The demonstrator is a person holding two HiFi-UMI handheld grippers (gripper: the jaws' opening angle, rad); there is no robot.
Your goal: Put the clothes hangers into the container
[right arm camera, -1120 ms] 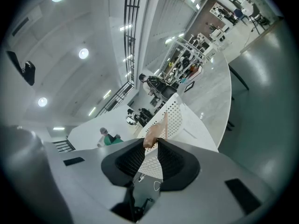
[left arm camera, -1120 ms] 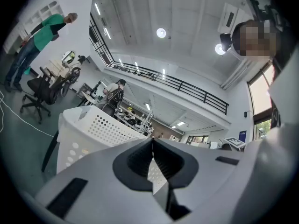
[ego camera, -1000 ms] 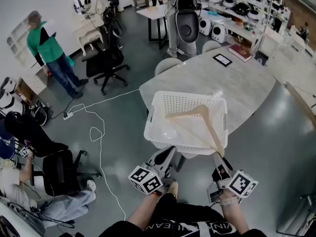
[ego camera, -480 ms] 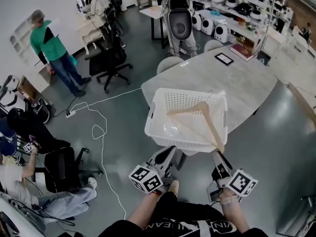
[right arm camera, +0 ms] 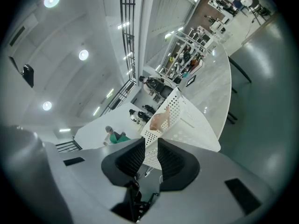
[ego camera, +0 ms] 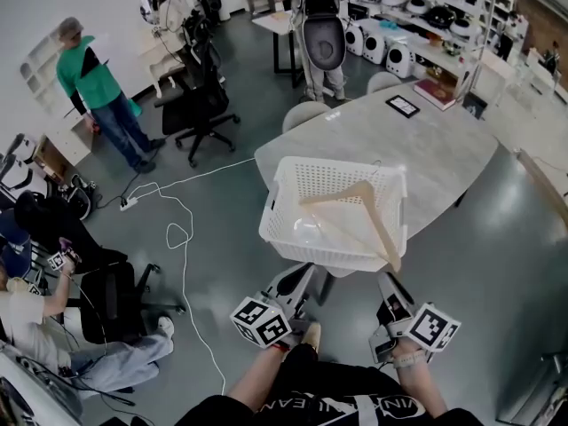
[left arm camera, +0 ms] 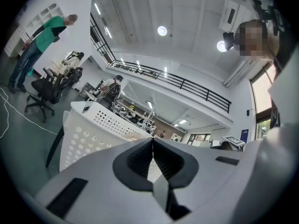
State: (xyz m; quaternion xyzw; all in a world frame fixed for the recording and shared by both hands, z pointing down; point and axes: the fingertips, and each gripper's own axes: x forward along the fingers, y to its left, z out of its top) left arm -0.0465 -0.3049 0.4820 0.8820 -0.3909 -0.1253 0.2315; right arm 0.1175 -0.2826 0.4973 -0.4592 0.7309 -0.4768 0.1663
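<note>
I see a pale desk carrying a white basket at its near edge. Farther back lie a dark tablet, I think, and a reddish book.

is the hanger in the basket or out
In: the hanger lies inside the basket, one arm's end propped on the near rim.

Only a tip of the wooden hanger shows above the container wall in the right gripper view, and the left gripper hides the container's lower part in its own view.
</note>
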